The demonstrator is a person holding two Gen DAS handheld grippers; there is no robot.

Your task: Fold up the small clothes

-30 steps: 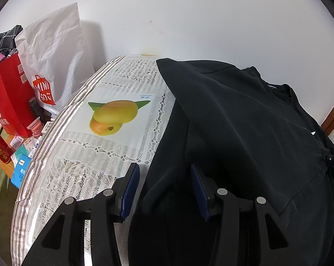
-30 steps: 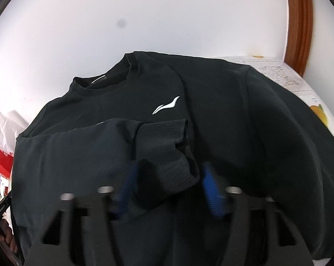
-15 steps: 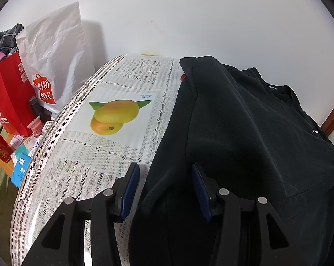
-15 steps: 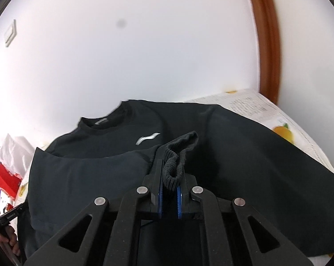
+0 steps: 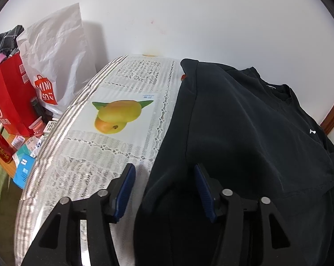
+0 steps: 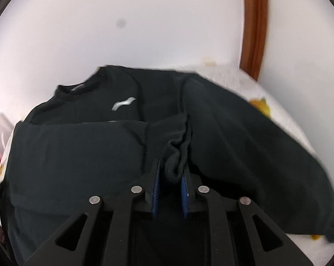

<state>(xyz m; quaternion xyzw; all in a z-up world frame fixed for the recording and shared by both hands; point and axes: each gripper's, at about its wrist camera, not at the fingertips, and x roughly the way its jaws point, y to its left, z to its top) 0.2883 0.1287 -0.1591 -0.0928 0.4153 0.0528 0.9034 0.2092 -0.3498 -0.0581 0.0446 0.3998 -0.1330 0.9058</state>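
Observation:
A black sweater (image 5: 244,122) lies on the table with its collar toward the wall. My left gripper (image 5: 164,169) hovers over the sweater's left edge, and its jaws are opening; that edge lies between them, untouched by the blue pads (image 5: 124,188). In the right wrist view the sweater (image 6: 78,155) shows a white logo (image 6: 123,103) on the chest and a sleeve folded across the body. My right gripper (image 6: 171,166) is opening its jaws, and the ribbed cuff (image 6: 173,153) sits bunched and loose between them.
A lace tablecloth (image 5: 89,155) with a mango print (image 5: 118,115) covers the table left of the sweater. Beyond the table's left edge stand a red bag (image 5: 9,102), a white bag (image 5: 56,51) and small boxes (image 5: 22,170). A brown wooden frame (image 6: 254,26) runs up the wall.
My right gripper shut on the cuff, lifted it across the sweater, and its jaws have now parted. The sleeve left the tablecloth. My left jaws stand slightly wider.

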